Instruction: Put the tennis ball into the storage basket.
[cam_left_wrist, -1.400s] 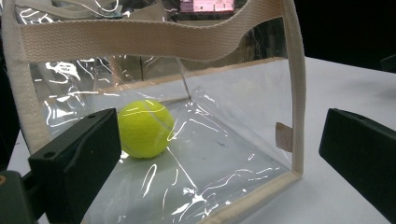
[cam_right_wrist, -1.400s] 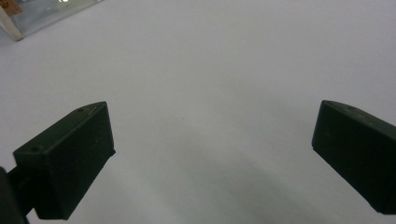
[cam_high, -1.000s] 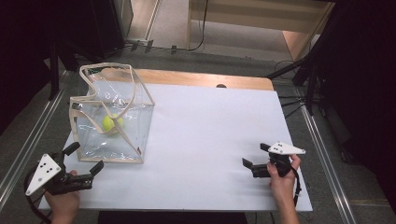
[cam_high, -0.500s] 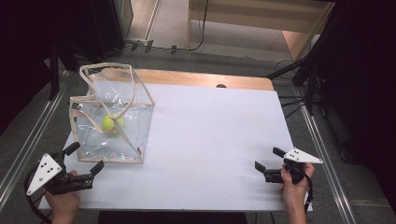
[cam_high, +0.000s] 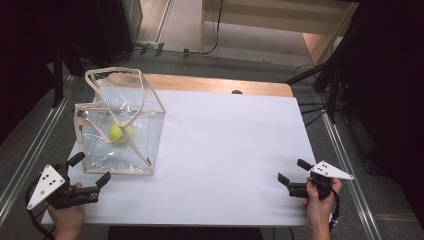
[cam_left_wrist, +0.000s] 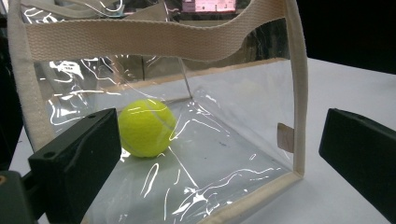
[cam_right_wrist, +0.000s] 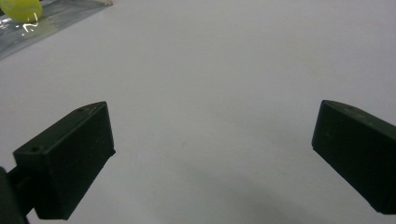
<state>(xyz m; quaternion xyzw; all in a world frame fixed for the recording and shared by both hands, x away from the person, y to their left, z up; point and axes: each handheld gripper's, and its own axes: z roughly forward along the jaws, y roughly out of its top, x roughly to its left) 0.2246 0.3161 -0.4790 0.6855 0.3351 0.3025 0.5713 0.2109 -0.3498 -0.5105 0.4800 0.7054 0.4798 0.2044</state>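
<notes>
A clear plastic bag (cam_high: 131, 150) with cream fabric trim stands open-topped on the left of the white table (cam_high: 225, 145). A yellow tennis ball (cam_high: 119, 133) lies inside it. My left gripper (cam_high: 91, 169) is open near the table's front left corner, just short of the bag's near side. In the left gripper view the ball (cam_left_wrist: 146, 127) shows through the bag's clear wall (cam_left_wrist: 224, 116), between the wide-apart jaws. My right gripper (cam_high: 292, 171) is open at the front right, low over bare table (cam_right_wrist: 210, 84), nothing between its jaws. The ball (cam_right_wrist: 21, 9) sits far off at that view's top left.
A wooden strip (cam_high: 215, 84) runs along the table's back edge. Metal rails (cam_high: 30, 150) flank the left side, and cables and stand legs (cam_high: 320, 80) lie on the floor at the back right. Dark space surrounds the table.
My right gripper has drawn back to the right and toward the table's near edge. The left gripper, the bag and the ball have stayed put.
</notes>
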